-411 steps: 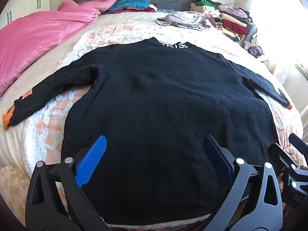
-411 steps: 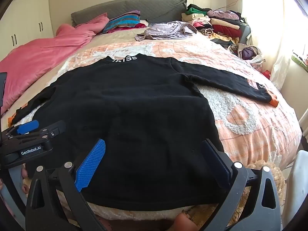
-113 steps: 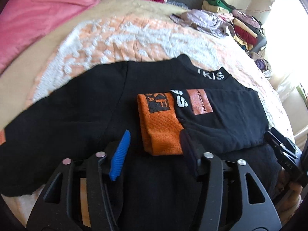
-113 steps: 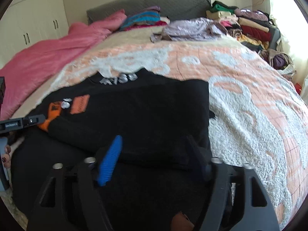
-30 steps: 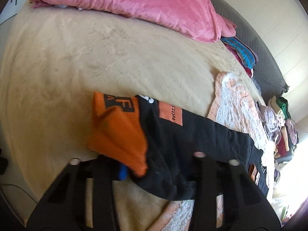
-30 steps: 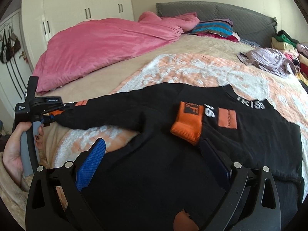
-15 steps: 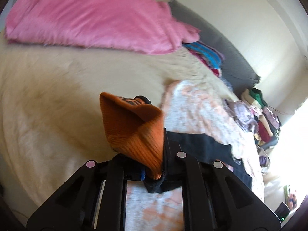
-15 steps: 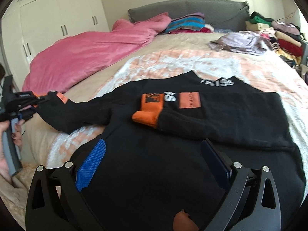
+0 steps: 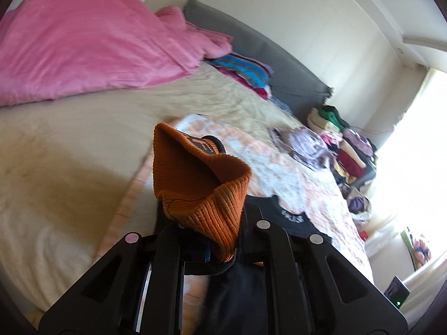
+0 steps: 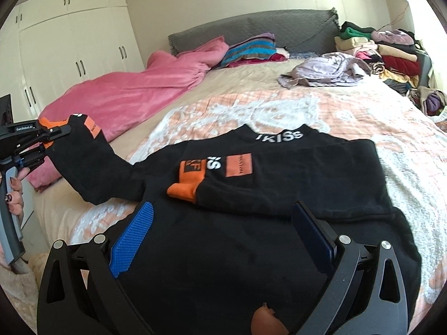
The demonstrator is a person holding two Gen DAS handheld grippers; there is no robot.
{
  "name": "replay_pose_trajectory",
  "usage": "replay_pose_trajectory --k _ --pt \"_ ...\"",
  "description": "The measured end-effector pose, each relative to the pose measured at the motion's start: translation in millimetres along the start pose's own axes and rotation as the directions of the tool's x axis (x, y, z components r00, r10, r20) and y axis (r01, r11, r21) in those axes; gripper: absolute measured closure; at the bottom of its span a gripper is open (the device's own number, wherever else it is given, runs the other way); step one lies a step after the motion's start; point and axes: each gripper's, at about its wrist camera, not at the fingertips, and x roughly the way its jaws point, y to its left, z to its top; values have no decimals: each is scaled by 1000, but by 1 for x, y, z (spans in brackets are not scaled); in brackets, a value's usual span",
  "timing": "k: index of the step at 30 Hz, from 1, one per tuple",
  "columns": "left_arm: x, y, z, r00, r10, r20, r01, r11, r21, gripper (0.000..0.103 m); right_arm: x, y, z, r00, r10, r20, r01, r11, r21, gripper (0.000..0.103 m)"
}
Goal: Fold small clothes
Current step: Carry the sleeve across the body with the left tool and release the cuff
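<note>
A black sweatshirt [image 10: 251, 245] with orange cuffs lies on the bed. Its right sleeve [image 10: 279, 178] is folded across the chest, orange cuff [image 10: 184, 187] at the middle. My left gripper [image 9: 220, 240] is shut on the other sleeve's orange cuff [image 9: 201, 189] and holds it raised off the bed; it also shows at the left of the right wrist view [image 10: 42, 136], with the sleeve [image 10: 92, 167] hanging from it. My right gripper [image 10: 223, 231] is open and empty above the sweatshirt's lower body.
A pink duvet [image 10: 134, 92] lies along the bed's left side. A lilac garment [image 10: 324, 69] and stacked clothes [image 10: 391, 55] sit at the far right. Folded striped clothes [image 10: 251, 47] rest against the grey headboard [image 10: 251, 28]. White wardrobes [image 10: 69, 42] stand at left.
My left gripper has lifted the left sleeve's cuff higher off the bed and carried it inward toward the sweatshirt. My right gripper stays open and has shifted slightly.
</note>
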Motion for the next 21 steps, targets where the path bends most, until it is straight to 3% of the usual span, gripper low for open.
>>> replay_pose_trajectory --k 10,21 --pt "29 -57 -7 994 -89 -56 94 991 93 97 -20 -37 0 998 -54 35 51 996 75 5" --pt "64 -116 -38 970 -170 -174 201 963 181 97 -43 -94 0 985 -156 70 140 972 190 5"
